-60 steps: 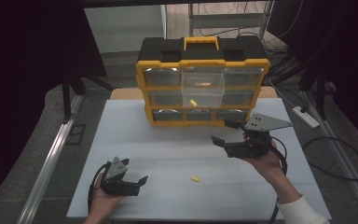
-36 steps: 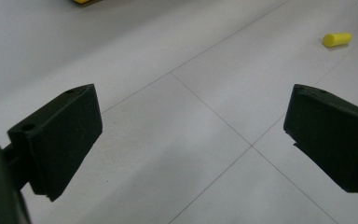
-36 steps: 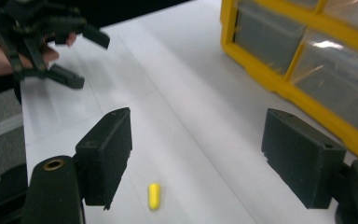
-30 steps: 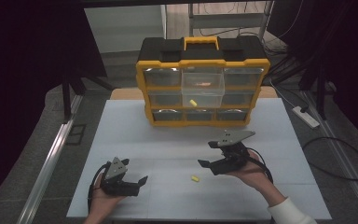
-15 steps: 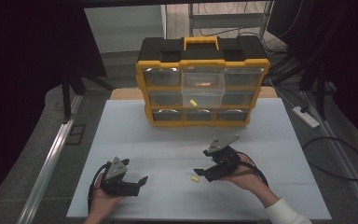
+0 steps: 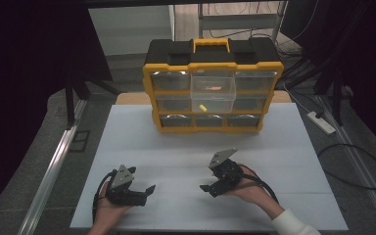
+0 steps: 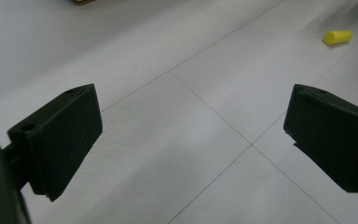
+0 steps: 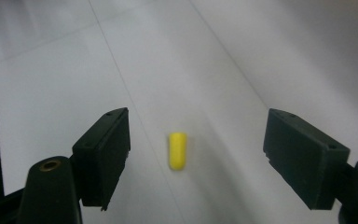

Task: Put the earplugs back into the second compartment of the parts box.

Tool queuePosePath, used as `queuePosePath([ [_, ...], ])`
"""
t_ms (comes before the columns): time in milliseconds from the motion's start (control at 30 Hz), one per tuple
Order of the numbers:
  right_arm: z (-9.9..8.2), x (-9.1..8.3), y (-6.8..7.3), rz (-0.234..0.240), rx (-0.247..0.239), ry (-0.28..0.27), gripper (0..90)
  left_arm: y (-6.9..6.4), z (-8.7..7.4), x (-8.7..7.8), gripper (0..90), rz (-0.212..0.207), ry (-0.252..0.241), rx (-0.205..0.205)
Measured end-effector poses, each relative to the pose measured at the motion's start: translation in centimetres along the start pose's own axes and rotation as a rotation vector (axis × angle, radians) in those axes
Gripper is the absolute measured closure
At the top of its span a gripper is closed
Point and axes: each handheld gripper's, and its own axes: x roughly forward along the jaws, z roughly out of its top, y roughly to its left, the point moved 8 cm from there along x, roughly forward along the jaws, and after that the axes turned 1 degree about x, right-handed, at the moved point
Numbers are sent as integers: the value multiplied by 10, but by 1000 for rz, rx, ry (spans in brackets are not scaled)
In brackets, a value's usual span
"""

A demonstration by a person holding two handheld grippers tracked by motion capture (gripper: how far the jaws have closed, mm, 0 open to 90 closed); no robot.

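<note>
Since two seconds ago the right gripper (image 6: 210,188) has travelled from near the yellow-and-black plastic drawer organiser (image 6: 212,87) at twelve o'clock down toward the person's side of the white counter (image 6: 293,147), dropping low over the surface, while the left gripper (image 6: 144,192) has stayed where it was at about seven o'clock. The right hand (image 6: 247,186) tilts its tool forward and down, seemingly so the jaws straddle the small yellow foam cylinder (image 8: 177,150) lying loose on the counter. In the right gripper view the jaws stand wide apart, one on either side of the cylinder, with clear gaps on both sides and touching nothing; the piece lies between them, its rounded end pointing away from the camera. The left gripper view shows its own jaws equally wide and empty, angled low across the counter, with the same yellow piece (image 7: 337,37) well off at about one o'clock, so this tool appears simply parked. A clear middle drawer (image 6: 213,89) of the organiser stands pulled forward, with another small yellow piece (image 6: 202,106) at its front, probably the destination.
</note>
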Motion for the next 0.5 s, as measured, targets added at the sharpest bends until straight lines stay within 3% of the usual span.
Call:
queuePosePath([
  [500,-14,24,7,-16,-43,80,265,0,0,0,43,-2,2,1],
])
